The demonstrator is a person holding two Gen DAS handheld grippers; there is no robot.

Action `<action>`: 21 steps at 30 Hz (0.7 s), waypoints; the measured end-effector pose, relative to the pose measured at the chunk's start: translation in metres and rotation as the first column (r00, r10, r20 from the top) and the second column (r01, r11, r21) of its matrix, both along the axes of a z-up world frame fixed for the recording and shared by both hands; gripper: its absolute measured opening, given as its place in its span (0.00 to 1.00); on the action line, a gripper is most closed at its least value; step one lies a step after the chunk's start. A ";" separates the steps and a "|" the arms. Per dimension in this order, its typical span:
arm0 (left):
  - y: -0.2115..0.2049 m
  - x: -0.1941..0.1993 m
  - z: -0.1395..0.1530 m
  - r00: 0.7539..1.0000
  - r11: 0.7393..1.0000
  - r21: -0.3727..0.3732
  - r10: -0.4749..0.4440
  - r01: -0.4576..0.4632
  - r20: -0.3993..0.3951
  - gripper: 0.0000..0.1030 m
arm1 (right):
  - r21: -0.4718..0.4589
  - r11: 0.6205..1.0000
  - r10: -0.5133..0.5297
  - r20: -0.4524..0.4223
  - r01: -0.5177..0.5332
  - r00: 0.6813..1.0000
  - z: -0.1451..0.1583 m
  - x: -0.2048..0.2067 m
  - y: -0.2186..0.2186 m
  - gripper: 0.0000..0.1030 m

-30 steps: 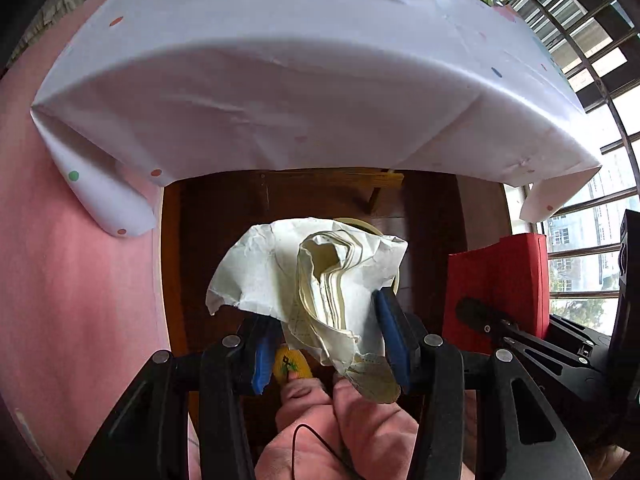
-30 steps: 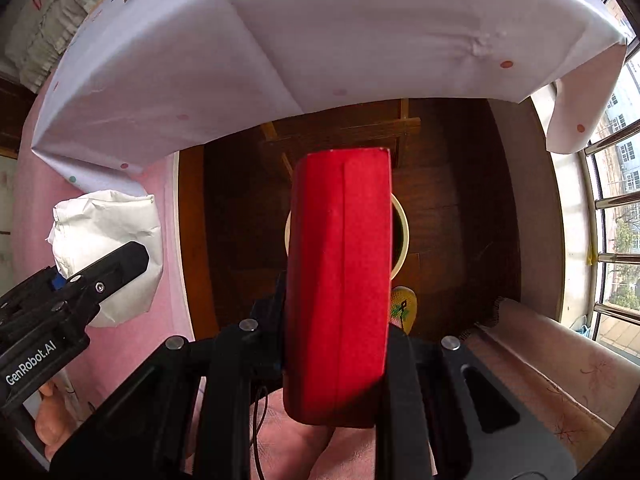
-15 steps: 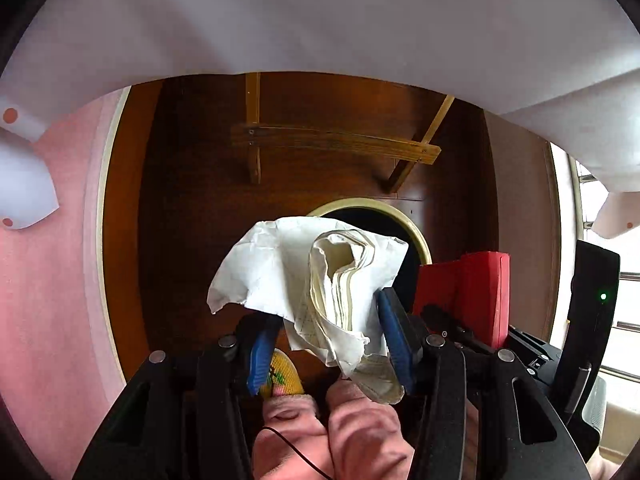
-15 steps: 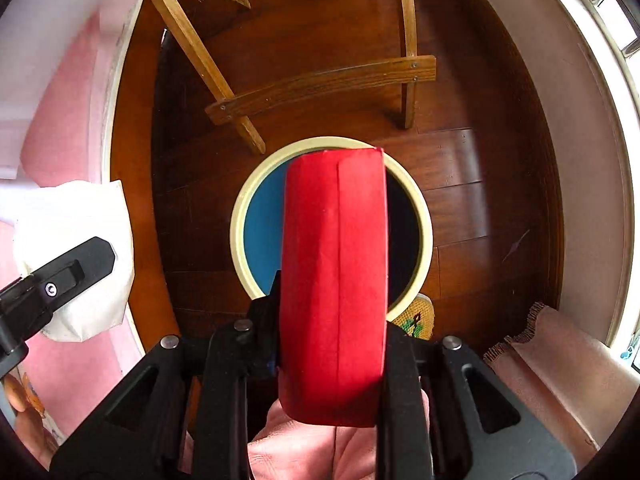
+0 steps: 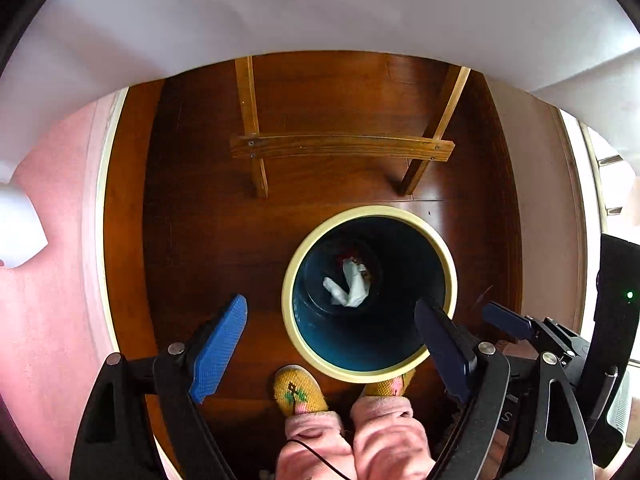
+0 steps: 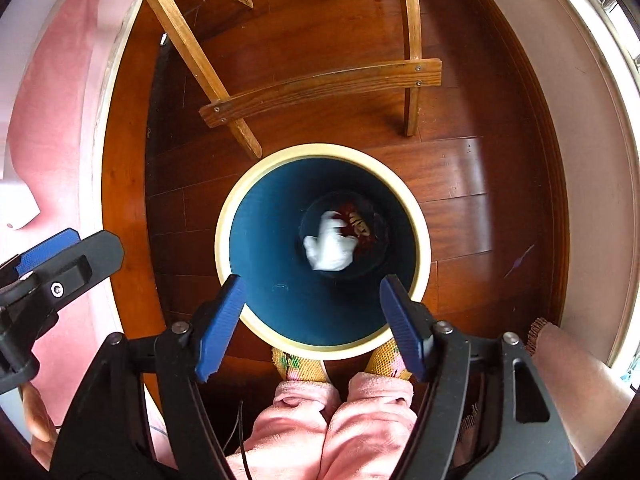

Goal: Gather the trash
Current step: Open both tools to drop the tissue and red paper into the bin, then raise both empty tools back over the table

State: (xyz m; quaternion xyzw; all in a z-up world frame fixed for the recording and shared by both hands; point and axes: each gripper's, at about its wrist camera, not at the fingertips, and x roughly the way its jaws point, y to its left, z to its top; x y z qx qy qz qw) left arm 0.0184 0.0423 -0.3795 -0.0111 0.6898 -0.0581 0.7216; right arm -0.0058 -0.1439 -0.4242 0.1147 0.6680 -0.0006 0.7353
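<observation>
A round bin (image 5: 289,312) (image 6: 224,248) with a cream rim and dark blue inside stands on the wooden floor below both grippers. Crumpled white paper (image 5: 349,287) (image 6: 329,249) lies at its bottom, with something red (image 6: 365,240) beside it. My left gripper (image 5: 332,320) hangs open above the bin's left side, nothing between its blue pads. My right gripper (image 6: 311,294) is open too, over the bin's near rim, and holds nothing. The right gripper's finger (image 5: 505,319) shows at the right of the left wrist view; the left gripper's finger (image 6: 48,251) shows at the left of the right wrist view.
A wooden chair frame (image 5: 340,146) (image 6: 320,84) stands just beyond the bin. A white tablecloth (image 5: 320,12) hangs over the far side. A person's pink trouser legs (image 6: 340,420) and yellow slippers (image 5: 298,390) are right under the grippers. Pink carpet (image 5: 52,280) lies left.
Both grippers have opened. The crumpled paper left the left gripper and the red packet left the right one; both now lie in the bin. The views tipped further down over the bin.
</observation>
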 end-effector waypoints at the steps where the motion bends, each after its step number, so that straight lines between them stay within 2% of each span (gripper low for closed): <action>1: 0.000 0.000 0.004 1.000 1.000 0.001 -0.003 0.003 0.005 0.85 | -0.002 1.000 -0.003 0.002 0.003 1.000 0.003 0.000 0.000 0.66; 4: 0.000 -0.004 0.019 1.000 1.000 0.000 -0.003 0.003 0.024 0.85 | -0.005 1.000 -0.013 0.015 0.013 1.000 0.016 -0.005 -0.002 0.66; 9: 0.002 -0.017 0.062 0.998 1.000 0.013 -0.012 0.011 0.064 0.85 | -0.017 1.000 -0.007 0.042 0.008 0.999 0.055 -0.015 -0.001 0.66; 13: 0.005 -0.028 0.114 0.994 1.000 0.022 -0.017 0.015 0.106 0.85 | -0.011 1.000 0.007 0.068 -0.007 0.998 0.100 -0.028 0.005 0.66; 21: 0.014 -0.049 0.231 0.974 0.999 0.000 -0.032 0.033 0.224 0.85 | -0.005 0.999 0.037 0.158 -0.037 0.987 0.216 -0.057 0.021 0.66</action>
